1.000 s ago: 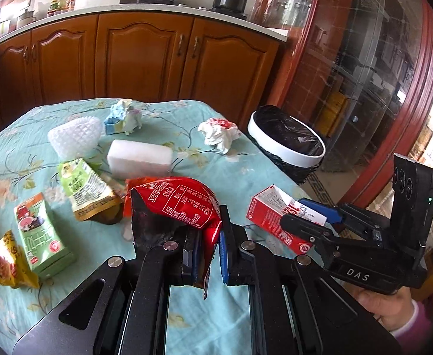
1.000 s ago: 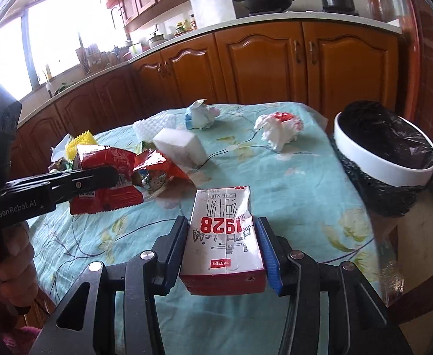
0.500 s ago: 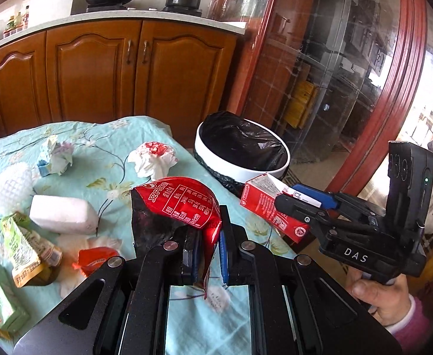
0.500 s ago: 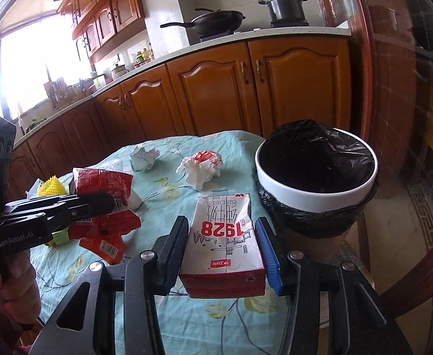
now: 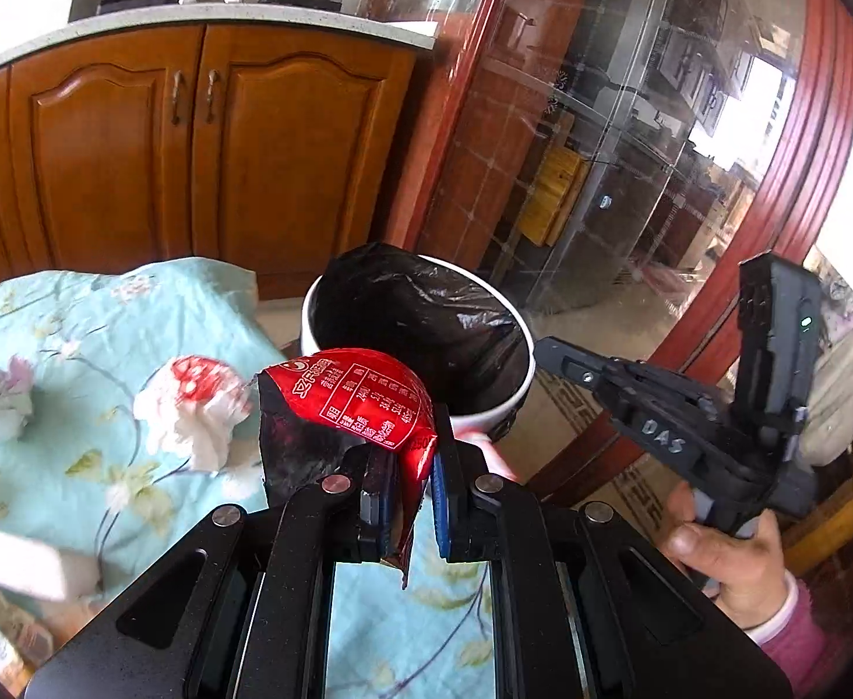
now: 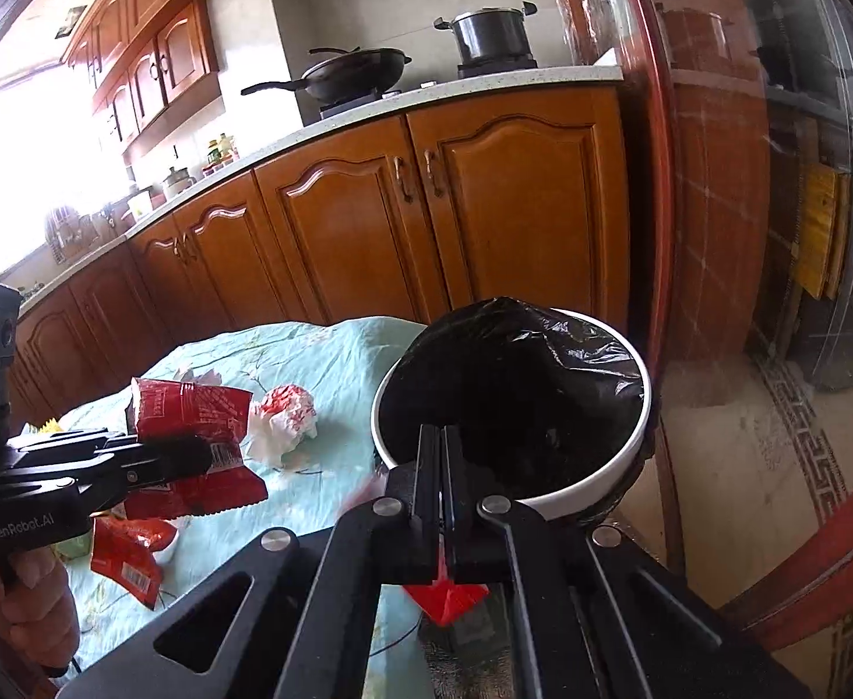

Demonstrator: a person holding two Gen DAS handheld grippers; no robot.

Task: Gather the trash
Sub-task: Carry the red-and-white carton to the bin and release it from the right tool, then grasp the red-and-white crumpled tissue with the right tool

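Clearly "DAS" on right gripper [image 5: 549,346], "GenRobot.AI" on left gripper [image 6: 193,454].

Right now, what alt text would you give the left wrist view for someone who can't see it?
The left gripper pinches a red snack wrapper just short of a white bin lined with a black bag. The right gripper, shut and empty, reaches over the bin; crumpled tissue lies on the floral tablecloth.

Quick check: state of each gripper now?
Left gripper: shut on the crinkled red foil snack wrapper.
Right gripper: jaws just closed, shut, nothing gripped.
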